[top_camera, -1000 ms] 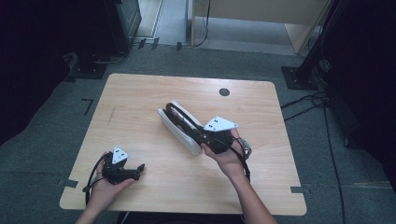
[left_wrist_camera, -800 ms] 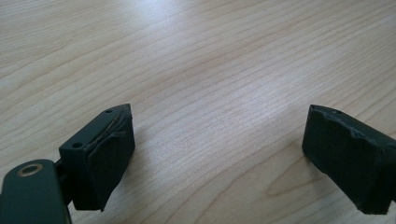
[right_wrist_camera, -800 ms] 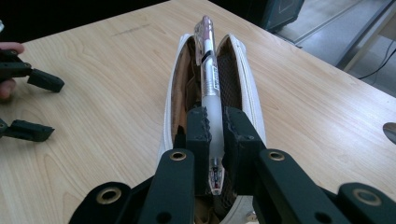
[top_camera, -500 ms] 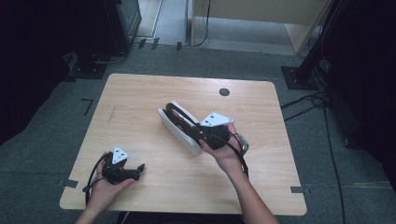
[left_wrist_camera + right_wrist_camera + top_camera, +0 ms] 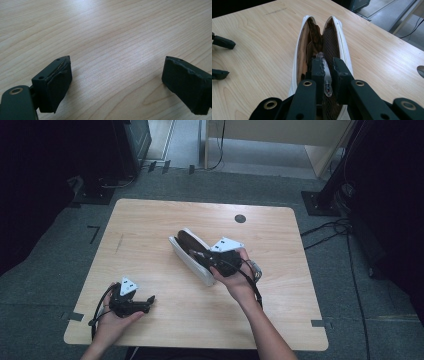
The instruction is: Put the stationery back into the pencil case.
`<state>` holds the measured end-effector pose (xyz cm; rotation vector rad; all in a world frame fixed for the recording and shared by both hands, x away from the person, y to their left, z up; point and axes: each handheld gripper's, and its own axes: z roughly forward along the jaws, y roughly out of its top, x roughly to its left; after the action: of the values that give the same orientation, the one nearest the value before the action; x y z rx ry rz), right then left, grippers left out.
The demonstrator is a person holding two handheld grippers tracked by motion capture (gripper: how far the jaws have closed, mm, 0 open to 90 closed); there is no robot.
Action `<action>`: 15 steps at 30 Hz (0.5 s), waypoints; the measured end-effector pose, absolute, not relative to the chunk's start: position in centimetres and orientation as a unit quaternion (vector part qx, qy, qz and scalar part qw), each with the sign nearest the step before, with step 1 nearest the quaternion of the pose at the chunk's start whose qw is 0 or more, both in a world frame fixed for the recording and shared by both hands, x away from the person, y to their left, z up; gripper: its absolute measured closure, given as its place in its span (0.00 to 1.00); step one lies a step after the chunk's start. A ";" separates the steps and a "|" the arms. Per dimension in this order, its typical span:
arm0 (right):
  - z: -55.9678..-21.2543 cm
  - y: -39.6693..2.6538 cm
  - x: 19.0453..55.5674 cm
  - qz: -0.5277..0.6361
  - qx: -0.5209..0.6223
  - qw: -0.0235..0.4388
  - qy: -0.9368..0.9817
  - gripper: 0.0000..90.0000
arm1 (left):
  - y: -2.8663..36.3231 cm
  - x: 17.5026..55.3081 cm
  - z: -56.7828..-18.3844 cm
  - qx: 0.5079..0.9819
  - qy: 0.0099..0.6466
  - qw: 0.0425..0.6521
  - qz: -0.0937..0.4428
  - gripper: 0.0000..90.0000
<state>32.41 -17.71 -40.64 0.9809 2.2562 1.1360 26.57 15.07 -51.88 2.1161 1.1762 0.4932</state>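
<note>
A white pencil case (image 5: pixel 186 254) lies unzipped near the middle of the wooden table (image 5: pixel 145 220), its brown lining and mesh pocket (image 5: pixel 330 42) showing. My right gripper (image 5: pixel 201 255) points into the case's mouth. In the right gripper view that gripper (image 5: pixel 325 63) is shut on a clear pen (image 5: pixel 327 81), whose tip reaches into the case (image 5: pixel 343 32). My left gripper (image 5: pixel 149 301) rests at the table's front left, open, with bare wood between its pads (image 5: pixel 55 85); its jaws also show as the left gripper (image 5: pixel 220 57) at the edge of the right gripper view.
A small black round disc (image 5: pixel 240 218) sits in the table's far right part. Black stands (image 5: pixel 320 200) and cables (image 5: pixel 345 227) are on the grey floor around the table. A cable loops from the left gripper over the front edge (image 5: pixel 97 312).
My right gripper, with the pen, has crept left and farther along the case, deeper into its opening. The left gripper has stayed put.
</note>
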 end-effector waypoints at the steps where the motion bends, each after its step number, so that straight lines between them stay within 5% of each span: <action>1: -40.7 -17.6 32.5 0.410 0.352 0.215 0.814 0.90 | 15.1 26.6 -51.9 0.809 0.450 0.329 0.188 0.11; 15: -41.6 -15.3 34.3 0.402 0.358 0.206 0.817 0.90 | 15.1 26.6 -51.9 0.808 0.450 0.329 0.188 0.11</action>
<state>34.32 -15.34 -41.64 0.9967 2.2768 1.1187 26.57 15.07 -51.88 2.1150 1.1775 0.4921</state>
